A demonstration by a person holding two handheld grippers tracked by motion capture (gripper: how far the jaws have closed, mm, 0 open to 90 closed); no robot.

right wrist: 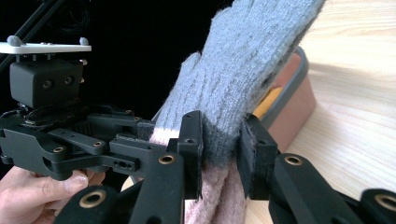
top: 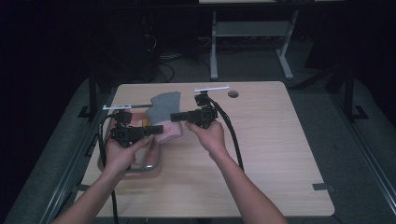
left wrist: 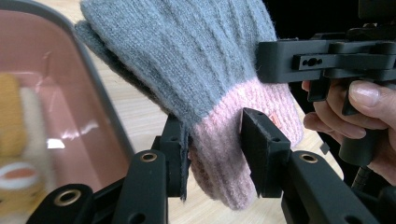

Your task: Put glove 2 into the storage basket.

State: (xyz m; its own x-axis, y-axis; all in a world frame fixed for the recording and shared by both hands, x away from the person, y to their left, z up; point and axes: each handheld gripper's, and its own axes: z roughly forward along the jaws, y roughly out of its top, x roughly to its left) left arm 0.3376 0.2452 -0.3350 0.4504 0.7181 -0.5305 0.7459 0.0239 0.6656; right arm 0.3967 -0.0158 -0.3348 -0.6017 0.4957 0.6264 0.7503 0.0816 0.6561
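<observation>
Both tools, left (left wrist: 212, 154) and right (right wrist: 222, 154), are clamping the glove (left wrist: 201, 79); pulling apart unevenly risks it slipping free beside the tray (left wrist: 100, 88).

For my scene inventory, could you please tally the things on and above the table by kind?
Knitted gloves, grey with pink cuff: 1, held by both grippers
Pink trays with grey rim: 1
Grippers: 2, the left gripper and the right gripper
Tables: 1
Total: 5
</observation>
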